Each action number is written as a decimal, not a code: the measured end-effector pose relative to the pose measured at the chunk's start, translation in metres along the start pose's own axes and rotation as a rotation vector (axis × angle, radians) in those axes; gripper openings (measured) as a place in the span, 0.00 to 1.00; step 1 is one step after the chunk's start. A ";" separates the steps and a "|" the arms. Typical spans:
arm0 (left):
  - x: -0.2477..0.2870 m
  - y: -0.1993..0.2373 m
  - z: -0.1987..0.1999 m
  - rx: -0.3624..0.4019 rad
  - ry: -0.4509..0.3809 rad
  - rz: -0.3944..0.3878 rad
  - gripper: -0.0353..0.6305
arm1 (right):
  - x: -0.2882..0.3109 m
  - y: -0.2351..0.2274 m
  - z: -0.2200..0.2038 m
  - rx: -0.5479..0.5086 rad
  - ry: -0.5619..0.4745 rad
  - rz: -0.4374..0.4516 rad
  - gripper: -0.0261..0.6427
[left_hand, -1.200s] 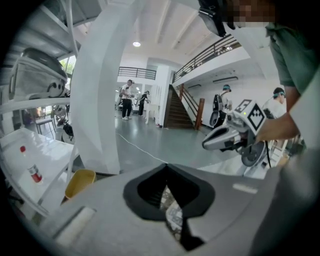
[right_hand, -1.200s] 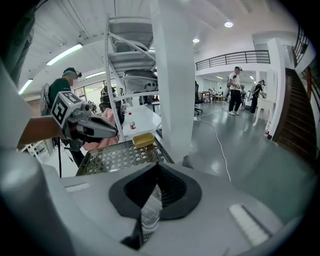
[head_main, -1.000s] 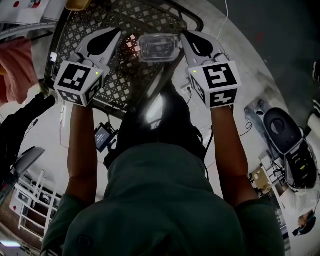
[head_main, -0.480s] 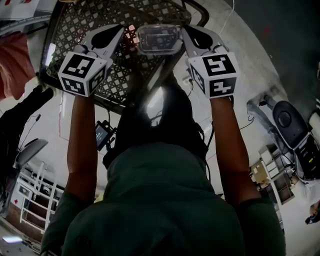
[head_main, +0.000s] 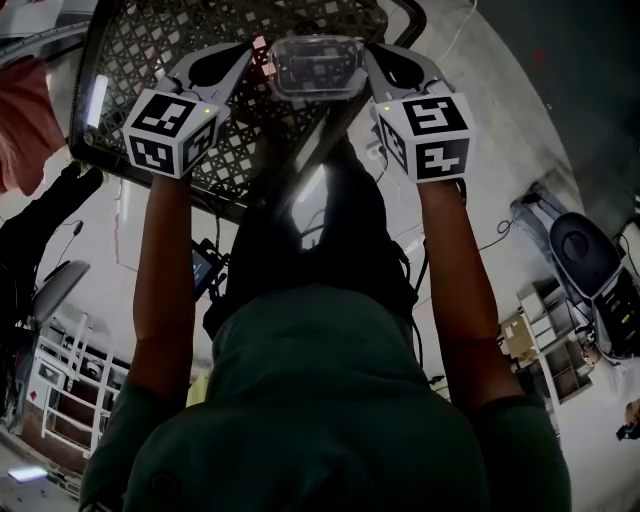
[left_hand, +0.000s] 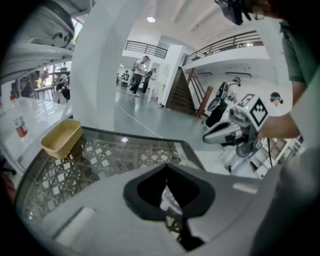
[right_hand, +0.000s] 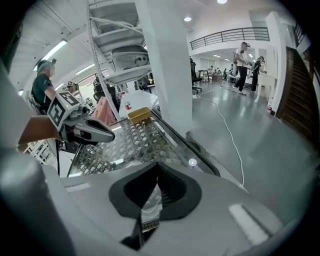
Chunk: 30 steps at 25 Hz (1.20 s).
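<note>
Box (head_main: 315, 65) held over mesh cart (head_main: 235, 150), left gripper (head_main: 252, 52) and right gripper (head_main: 372, 55) each clamped on an end; moving it demands matched motion.

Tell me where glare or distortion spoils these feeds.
Head view: highlights glint on the clear container; the person's torso is dark. Left gripper view: fisheye bows the white column, corners vignetted black. Right gripper view: same vignette; mesh cart is sharp.
</note>
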<state>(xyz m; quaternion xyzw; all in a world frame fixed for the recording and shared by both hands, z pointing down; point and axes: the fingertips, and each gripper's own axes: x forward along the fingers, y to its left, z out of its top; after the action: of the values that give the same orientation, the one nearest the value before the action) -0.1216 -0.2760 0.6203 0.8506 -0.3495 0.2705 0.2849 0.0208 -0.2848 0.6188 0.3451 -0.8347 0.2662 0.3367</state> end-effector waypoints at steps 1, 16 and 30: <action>0.003 0.000 -0.004 -0.004 0.006 -0.003 0.06 | 0.003 -0.001 -0.003 0.002 0.006 0.001 0.05; 0.041 0.005 -0.057 -0.079 0.085 -0.017 0.08 | 0.037 -0.009 -0.058 0.033 0.102 0.014 0.08; 0.058 0.006 -0.086 -0.134 0.132 -0.012 0.14 | 0.060 -0.018 -0.092 0.093 0.158 0.018 0.11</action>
<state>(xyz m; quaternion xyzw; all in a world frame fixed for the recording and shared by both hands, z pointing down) -0.1133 -0.2473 0.7196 0.8120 -0.3421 0.3003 0.3655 0.0368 -0.2575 0.7253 0.3307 -0.7952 0.3343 0.3827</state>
